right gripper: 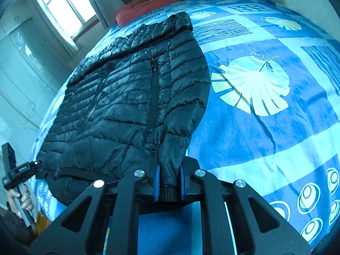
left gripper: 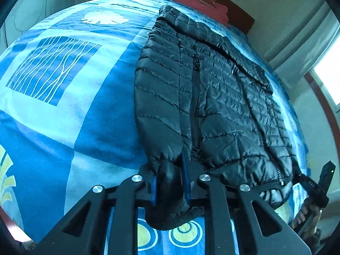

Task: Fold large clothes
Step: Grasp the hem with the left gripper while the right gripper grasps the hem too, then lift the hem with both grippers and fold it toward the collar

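Gripping a cuff each, the left gripper and right gripper pinch the black puffer jacket lying flat on the blue bedspread, near edge, sleeves likely ready for folding inward

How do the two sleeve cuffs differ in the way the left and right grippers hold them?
The left gripper holds its cuff deep: the ribbed edge hangs out behind the pads, towards the camera. The right gripper holds its cuff near the end, ribbed edge level with the pads. The left cuff bulges between the pads; the right lies slimmer. Both are on the black jacket, spread on the bed.
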The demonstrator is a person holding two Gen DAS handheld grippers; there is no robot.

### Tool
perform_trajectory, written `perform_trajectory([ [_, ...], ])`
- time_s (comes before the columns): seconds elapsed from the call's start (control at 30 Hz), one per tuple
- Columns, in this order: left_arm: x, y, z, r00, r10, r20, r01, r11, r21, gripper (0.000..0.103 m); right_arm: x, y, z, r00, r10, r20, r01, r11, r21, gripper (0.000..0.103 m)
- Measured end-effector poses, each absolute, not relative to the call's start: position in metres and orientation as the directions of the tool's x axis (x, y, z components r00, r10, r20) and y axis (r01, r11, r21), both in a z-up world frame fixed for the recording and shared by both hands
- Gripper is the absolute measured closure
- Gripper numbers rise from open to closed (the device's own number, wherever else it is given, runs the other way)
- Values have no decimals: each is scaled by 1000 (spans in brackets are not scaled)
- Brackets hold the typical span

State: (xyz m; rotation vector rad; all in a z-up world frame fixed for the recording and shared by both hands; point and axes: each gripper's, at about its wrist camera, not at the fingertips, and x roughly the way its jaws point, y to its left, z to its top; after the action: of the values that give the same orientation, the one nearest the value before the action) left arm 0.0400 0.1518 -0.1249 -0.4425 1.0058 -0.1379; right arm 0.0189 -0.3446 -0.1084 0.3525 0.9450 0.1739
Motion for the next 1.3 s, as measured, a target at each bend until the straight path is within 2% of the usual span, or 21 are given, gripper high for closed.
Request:
perform_trajectory([
  [0.67,-19,171,-52,604,-470,-644,-16,801,-599,91,-38,-380,-43,628,506,-591,-26,773,633,92],
  [1.03,-76,177,-24,641,-471,-606,-19,780,-626,92,-90,-381,-22,644,519,-562,-24,748,664,93],
  [1.3,-66,187,-12,668,-481,-568,-4,760,-650,92,-81,-385,-6,674,547,-496,-67,714,697,93],
])
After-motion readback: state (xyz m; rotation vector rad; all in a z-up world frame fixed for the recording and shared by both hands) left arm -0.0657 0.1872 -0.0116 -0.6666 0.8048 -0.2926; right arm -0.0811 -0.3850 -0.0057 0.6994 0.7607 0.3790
